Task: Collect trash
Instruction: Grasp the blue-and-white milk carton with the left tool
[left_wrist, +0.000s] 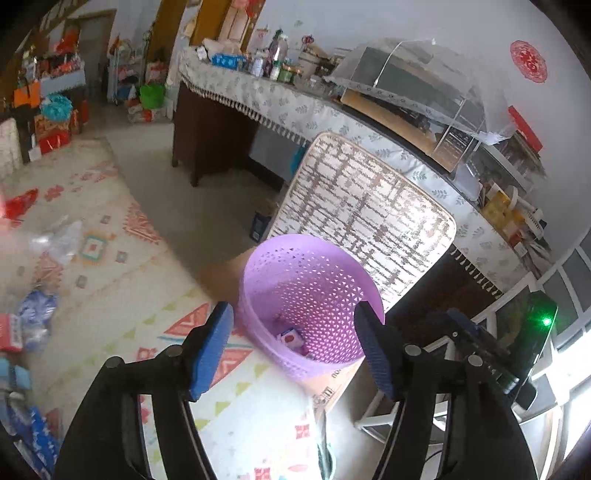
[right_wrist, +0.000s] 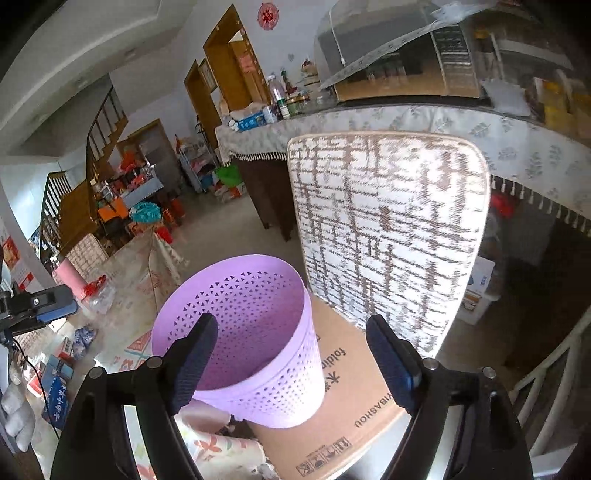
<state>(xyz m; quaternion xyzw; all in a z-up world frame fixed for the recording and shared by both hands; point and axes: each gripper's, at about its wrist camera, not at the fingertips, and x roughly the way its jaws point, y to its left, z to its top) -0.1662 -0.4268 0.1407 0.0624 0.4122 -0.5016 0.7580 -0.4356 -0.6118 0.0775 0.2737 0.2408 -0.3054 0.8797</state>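
A cluttered living room w/ a patterned rug (left_wrist: 110, 280) on a pale floor, wooden doors at the back, and a long worktop (left_wrist: 295, 107) draped in a leaf-print cloth along the wall.

Far left on the rug we see loose trash: a clear plastic bag (left_wrist: 61, 240), a red wrapper (left_wrist: 20, 205), blue and red packets (left_wrist: 35, 317) near the edge of the left view.

Moving right, our left claw (left_wrist: 295, 350) is held partly apart, nothing between its blue pads. It hangs just above the purple bin (left_wrist: 310, 306), a perforated plastic basket. A small red-and-white carton (left_wrist: 290, 336) already lies at the bottom.

The bin sits on a flat cardboard box (right_wrist: 351, 387), just in front of a tall woven cushion (right_wrist: 388, 236) leaning upright behind it.

Our right claw (right_wrist: 295, 363) is spread wide, also empty, framing the near rim of the bin.

Judgement: both claws look free after a drop, so the step in hand is prob. heading back to the rug for more. To do it well, we'd lift clear of the rim before swinging left, so the light bin isn't tipped off the cardboard.

Room to move: open on the left over the rug; tight on the right, w/ the cushion, the worktop edge and a white rack (left_wrist: 480, 325) close by.
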